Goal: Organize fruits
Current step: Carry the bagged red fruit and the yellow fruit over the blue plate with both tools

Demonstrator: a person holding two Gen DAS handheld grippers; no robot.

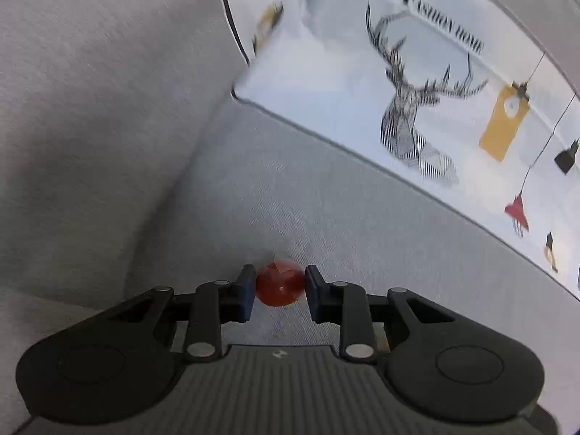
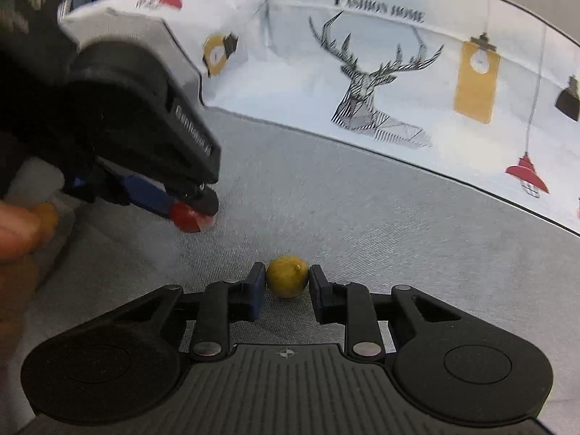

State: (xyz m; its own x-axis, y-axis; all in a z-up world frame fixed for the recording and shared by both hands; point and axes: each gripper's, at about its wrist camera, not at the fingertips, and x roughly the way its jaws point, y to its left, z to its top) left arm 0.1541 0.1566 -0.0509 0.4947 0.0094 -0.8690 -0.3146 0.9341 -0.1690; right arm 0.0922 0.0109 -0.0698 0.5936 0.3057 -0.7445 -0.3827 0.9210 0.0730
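My left gripper [image 1: 280, 284] is shut on a small red fruit [image 1: 280, 282], held just above the grey sofa seat [image 1: 326, 199]. In the right wrist view the left gripper [image 2: 194, 214] shows at the left, still holding the red fruit [image 2: 186, 219]. My right gripper [image 2: 287, 282] is shut on a small yellow-green round fruit [image 2: 287, 276], also close over the grey seat [image 2: 362, 217].
A white printed fabric box with a deer and lamps [image 2: 380, 83] stands behind the seat; it also shows in the left wrist view [image 1: 417, 108]. A grey sofa cushion [image 1: 90, 108] rises at the left. A person's hand [image 2: 18, 232] is at the left edge.
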